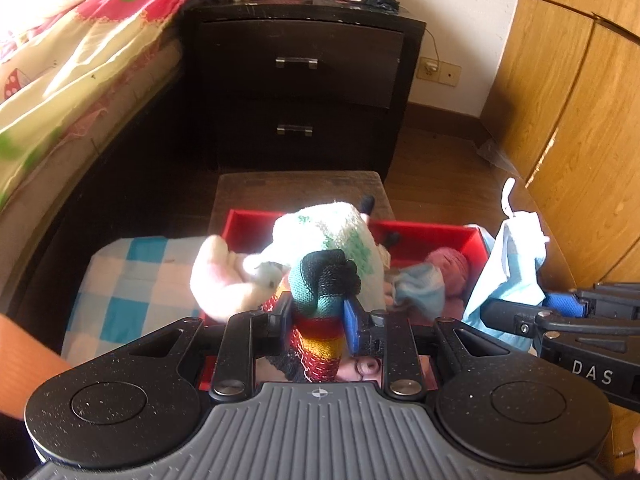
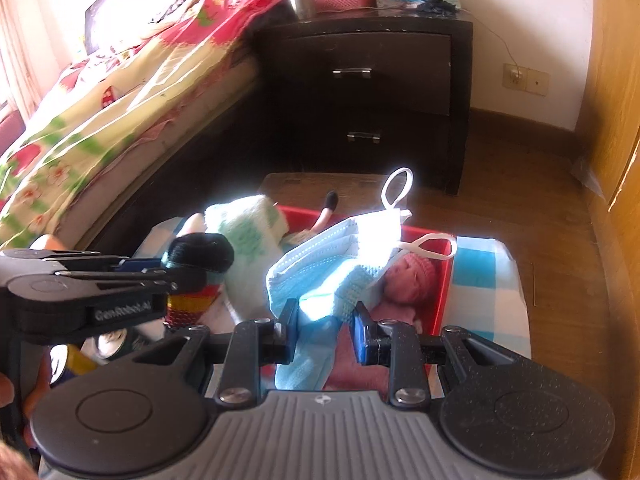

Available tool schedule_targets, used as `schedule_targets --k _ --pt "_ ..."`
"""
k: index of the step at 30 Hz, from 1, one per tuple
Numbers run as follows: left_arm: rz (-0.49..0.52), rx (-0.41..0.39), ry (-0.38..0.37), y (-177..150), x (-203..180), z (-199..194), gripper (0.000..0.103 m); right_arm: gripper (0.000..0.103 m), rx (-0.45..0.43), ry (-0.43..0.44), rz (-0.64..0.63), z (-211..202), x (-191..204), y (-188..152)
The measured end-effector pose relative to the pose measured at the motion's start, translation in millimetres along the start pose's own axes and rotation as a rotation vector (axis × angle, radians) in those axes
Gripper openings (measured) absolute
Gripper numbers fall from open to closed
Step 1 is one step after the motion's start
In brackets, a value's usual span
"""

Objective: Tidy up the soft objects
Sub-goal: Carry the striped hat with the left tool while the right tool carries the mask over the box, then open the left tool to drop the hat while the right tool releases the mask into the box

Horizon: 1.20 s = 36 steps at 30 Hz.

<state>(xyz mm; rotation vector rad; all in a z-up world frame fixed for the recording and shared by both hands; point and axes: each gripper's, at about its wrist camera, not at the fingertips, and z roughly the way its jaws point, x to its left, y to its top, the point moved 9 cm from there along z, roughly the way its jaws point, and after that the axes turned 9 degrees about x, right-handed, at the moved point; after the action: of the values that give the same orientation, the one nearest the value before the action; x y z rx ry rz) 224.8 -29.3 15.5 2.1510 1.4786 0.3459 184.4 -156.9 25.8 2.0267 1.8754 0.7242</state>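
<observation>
My left gripper [image 1: 318, 314] is shut on a striped knitted glove [image 1: 320, 280] with black, teal, red and yellow bands, held above the red box [image 1: 432, 236]. Behind the glove lie a white knit with green pattern [image 1: 340, 228] and a white plush piece [image 1: 216, 276]. A pink knitted hat [image 1: 450, 266] and a light-blue knit [image 1: 420, 284] rest in the box. My right gripper [image 2: 324, 320] is shut on a light-blue face mask [image 2: 344, 240], its ear loops hanging free over the box's wall [image 2: 440, 292]. The left gripper [image 2: 160, 276] is alongside at the left.
The box sits on a blue-and-white checked cloth [image 1: 132, 280], with a brown stool [image 1: 300, 188] behind. A dark nightstand [image 1: 300, 80] stands beyond, a bed with a floral quilt [image 1: 80, 60] to the left, a wooden wardrobe [image 1: 580, 120] to the right. A toe [image 1: 366, 368] shows below.
</observation>
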Motion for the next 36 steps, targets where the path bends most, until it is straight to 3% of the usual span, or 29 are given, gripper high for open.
schedule_targets --k 7,8,9,10,11,14,26,36 --pt "-0.009 -0.006 0.041 13.3 7.8 27.1 0.030 0.006 -0.003 -0.055 0.018 39.5 -11.7 15.6" --pt "-0.006 -0.010 0.036 13.5 6.8 28.9 0.038 0.006 0.001 -0.055 0.026 45.3 -13.1 15.9" --pt "0.001 -0.011 0.028 13.3 4.8 30.2 0.055 0.006 0.003 -0.058 0.032 50.1 -14.3 15.9" --pt "0.004 -0.008 0.012 13.2 1.9 30.7 0.065 0.009 0.005 -0.067 0.033 54.0 -15.5 15.8" --pt "0.001 -0.013 -0.006 13.5 -0.8 29.9 0.072 0.017 0.014 -0.076 0.032 56.9 -15.9 15.1" --pt "0.001 -0.022 -0.033 15.2 -6.7 24.7 0.072 0.042 0.019 -0.100 0.023 59.1 -17.2 13.0" --pt "-0.029 -0.040 -0.003 7.2 -2.3 -6.2 0.077 0.044 -0.012 -0.138 0.054 25.7 -30.1 7.6" --pt "-0.072 -0.025 0.023 -26.2 8.5 -24.6 0.079 0.044 -0.040 -0.149 0.028 -6.7 -18.4 -6.8"
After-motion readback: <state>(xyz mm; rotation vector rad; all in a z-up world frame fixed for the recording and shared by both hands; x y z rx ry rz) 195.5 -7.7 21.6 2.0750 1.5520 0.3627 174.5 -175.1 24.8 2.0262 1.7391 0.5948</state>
